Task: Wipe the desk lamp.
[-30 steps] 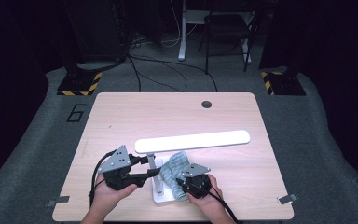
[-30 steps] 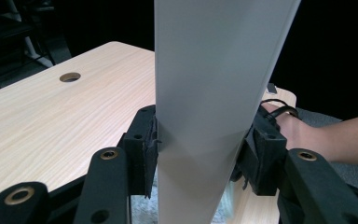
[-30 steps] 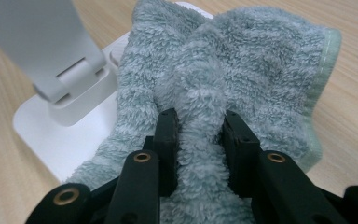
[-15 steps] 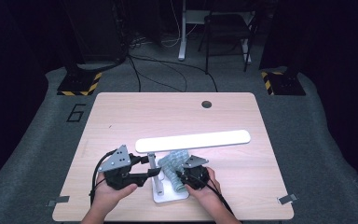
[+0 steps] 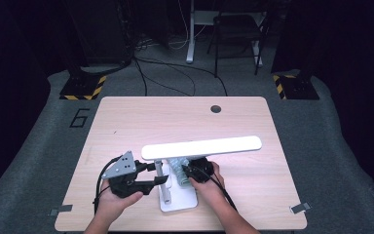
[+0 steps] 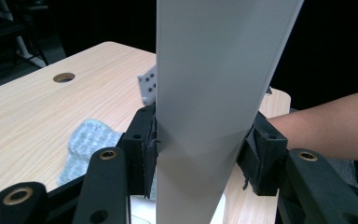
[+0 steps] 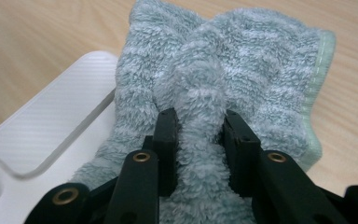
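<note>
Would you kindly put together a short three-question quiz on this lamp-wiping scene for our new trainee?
1. True or false: the left tool clamps the white desk lamp's flat post.
2. What does the right tool pinch: A) a cable, B) a pale blue-green fluffy cloth, C) a sponge?
3. Fill in: in the right gripper view, the cloth lies partly on the lamp's white ____ and partly on the light wooden table.

Key: 1 true; 2 B; 3 base.

fluffy terry cloth [image 7: 223,70], smooth matt white plastic lamp [image 5: 202,147], pale wood-grain table [image 5: 126,122].
</note>
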Tool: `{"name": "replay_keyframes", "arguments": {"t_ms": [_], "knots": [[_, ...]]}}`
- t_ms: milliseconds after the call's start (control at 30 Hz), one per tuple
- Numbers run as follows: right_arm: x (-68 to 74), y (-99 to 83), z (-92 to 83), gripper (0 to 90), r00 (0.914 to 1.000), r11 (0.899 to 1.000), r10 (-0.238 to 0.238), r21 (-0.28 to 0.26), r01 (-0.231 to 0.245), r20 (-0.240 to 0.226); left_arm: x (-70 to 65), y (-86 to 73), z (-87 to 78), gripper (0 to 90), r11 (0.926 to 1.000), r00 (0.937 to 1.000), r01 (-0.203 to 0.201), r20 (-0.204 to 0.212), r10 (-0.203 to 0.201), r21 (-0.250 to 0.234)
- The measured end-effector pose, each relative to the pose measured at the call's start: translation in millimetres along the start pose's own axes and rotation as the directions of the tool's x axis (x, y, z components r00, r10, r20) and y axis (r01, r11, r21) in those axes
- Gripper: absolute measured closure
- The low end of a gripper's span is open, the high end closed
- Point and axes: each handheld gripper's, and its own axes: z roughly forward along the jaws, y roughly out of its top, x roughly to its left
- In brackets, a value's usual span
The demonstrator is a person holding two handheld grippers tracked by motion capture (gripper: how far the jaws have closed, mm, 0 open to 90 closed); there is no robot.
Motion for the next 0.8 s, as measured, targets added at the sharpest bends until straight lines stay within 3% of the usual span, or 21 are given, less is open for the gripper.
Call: {"name": "replay_keyframes", "arguments": {"t_ms": [267, 367, 400, 433, 467, 800], "knots": [[-7.3, 12.8, 13.8, 68.9, 0.9974, 0.998, 0.06, 0.014, -0.061, 0.04, 0.3, -0.3, 0.2, 52.1, 1.0, 1.0, -0.001, -0.002, 0.001, -0.004], [-10.0, 14.3, 16.6, 68.6, 0.9983, 0.999, 0.042, 0.006, -0.042, 0.04, 0.2, -0.2, 0.4, 52.1, 1.0, 1.0, -0.001, -0.002, 0.001, -0.004], [-9.4, 14.7, 17.9, 68.5, 0.9975, 0.998, 0.056, 0.001, -0.056, 0.043, 0.3, 0.1, 0.2, 52.2, 1.0, 1.0, -0.004, 0.001, 0.004, 0.0], [-12.2, 15.4, 19.0, 68.5, 0.9986, 0.999, 0.032, 0.002, -0.032, 0.041, 0.2, 0.1, 0.3, 52.2, 1.0, 1.0, -0.005, 0.0, 0.005, 0.0], [-9.8, 16.6, 19.7, 68.4, 0.9964, 0.997, 0.07, 0.006, -0.071, 0.048, 0.2, 0.1, 0.3, 52.2, 1.0, 1.0, -0.004, 0.0, 0.004, 0.0], [-6.6, 12.7, 16.9, 68.5, 0.9974, 0.999, 0.037, -0.006, -0.037, 0.062, -0.5, 0.4, 1.3, 52.2, 1.0, 1.0, -0.006, -0.008, 0.006, -0.002]]}}
